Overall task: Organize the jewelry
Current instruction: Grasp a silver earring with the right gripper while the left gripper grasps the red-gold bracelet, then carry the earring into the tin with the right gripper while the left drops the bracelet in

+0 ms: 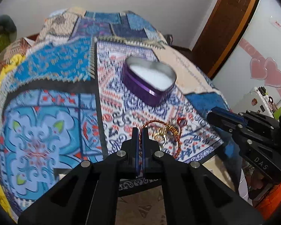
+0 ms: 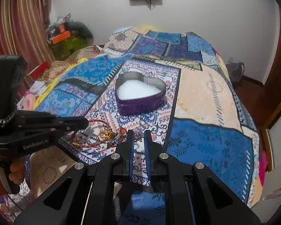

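A purple heart-shaped tin (image 1: 149,78) with white lining stands open on the patterned bedspread; it also shows in the right wrist view (image 2: 139,95). Near the bed's front edge lies a pile of jewelry: a red-and-gold twisted bangle (image 1: 159,123), gold rings (image 1: 160,136) and a small silver pendant (image 2: 138,136). My left gripper (image 1: 140,131) is shut on the bangle's rim. My right gripper (image 2: 139,134) has its jaws a little apart around the silver pendant; whether they touch it is unclear. The bangle also shows in the right wrist view (image 2: 95,142).
The bedspread (image 2: 206,97) covers a bed that drops off at the front and right. Clutter and boxes (image 2: 65,35) sit by the curtain at the far left. A wooden door (image 1: 226,18) stands at the right.
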The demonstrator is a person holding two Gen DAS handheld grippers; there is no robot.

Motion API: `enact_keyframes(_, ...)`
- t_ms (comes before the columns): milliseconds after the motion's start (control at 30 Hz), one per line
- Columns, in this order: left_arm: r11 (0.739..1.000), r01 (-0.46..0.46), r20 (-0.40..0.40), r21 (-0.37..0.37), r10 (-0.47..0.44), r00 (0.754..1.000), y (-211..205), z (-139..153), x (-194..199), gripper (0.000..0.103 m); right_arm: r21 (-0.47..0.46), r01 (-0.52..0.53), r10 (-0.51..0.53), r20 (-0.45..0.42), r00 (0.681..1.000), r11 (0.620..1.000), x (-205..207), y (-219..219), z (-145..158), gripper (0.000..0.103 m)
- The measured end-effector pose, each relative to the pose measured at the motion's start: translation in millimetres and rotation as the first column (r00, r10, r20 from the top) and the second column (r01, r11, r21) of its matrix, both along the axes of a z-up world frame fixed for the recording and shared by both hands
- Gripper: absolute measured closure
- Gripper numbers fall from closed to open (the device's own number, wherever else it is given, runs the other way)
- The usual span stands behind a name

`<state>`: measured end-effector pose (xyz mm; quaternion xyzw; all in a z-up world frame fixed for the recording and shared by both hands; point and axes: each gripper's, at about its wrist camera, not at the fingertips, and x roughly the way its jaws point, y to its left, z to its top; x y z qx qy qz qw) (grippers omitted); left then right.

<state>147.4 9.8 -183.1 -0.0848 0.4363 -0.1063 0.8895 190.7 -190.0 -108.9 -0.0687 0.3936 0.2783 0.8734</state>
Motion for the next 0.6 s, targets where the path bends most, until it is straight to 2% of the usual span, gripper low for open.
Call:
enact_keyframes(300, 1.0, -0.01, 0.122, 0.007, 0.009, 0.992, 3, 40, 1, 0.102, 0.027, 0.018, -0.02, 0.054, 0.998, 0.999, 6, 0, 19, 0.094)
enact_keyframes(600, 1.0, -0.005, 0.178, 0.023, 0.001, 0.984, 3, 57, 25, 0.102, 0.063, 0.029, -0.035, 0.099, 0.994, 0.998, 16, 1, 37, 0.094)
